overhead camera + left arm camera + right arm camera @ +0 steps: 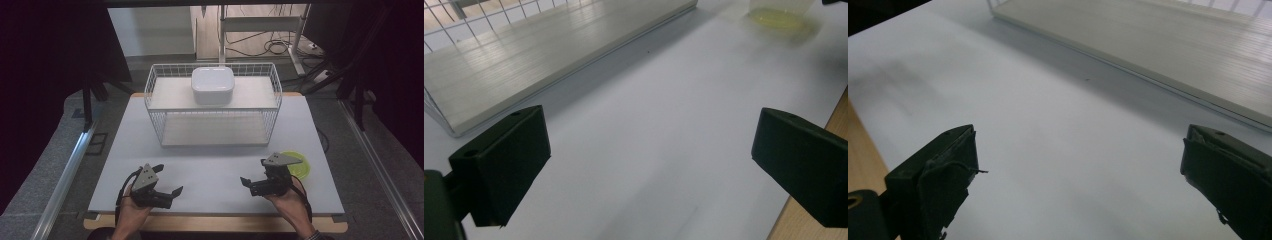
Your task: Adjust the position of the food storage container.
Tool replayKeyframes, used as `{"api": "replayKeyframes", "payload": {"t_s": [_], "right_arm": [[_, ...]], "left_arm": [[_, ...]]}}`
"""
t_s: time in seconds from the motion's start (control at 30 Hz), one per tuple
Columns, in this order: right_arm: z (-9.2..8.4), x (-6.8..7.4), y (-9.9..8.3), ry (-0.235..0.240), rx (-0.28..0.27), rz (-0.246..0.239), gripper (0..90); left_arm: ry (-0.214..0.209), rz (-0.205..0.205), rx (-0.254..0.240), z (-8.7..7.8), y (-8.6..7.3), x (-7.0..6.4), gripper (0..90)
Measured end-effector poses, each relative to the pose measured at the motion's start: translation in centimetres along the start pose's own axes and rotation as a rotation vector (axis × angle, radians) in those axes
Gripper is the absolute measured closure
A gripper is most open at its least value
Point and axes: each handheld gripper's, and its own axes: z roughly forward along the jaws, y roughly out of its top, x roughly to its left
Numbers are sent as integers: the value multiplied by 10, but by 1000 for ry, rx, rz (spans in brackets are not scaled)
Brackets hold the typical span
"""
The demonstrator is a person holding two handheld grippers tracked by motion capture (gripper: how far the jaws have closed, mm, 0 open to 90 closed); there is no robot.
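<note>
While both hands rest low in the high view, the left tool [169, 181] sits at lower left of the frame, jaws spread wide, nothing between them. Right tool [253, 175] at lower right, jaws likewise wide apart and empty; the two tools point toward each other across the matte pale-grey bench [210, 165].

Nearest thing: a round, translucent yellow-green plastic dish [299, 164], shallow, lying flat just behind the right tool, partly hidden by its grey plate. No long axis to note, being round. In the left gripper view the dish [780, 19] shows blurred at upper right.

Upper centre: a white wire-grid rack [152, 95] with pale slatted wooden shelves, long axis running left to right. A glossy white rounded-square lidded box [213, 85] sits on its top shelf.
</note>
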Motion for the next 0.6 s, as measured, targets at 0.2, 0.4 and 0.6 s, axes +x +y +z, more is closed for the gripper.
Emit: {"api": "replayKeyframes", "payload": {"t_s": [0.2,0.4,0.6], "right_arm": [[-12,-17,2,-82,-5,29,179],[-33,-42,1,-166,-11,70,458],[-51,-72,-5,-248,-8,133,665]], "left_arm": [[0,12,9,3,0,-2,21],[1,11,16,4,-2,-1,23],[-1,5,22,5,-2,0,24]]}}
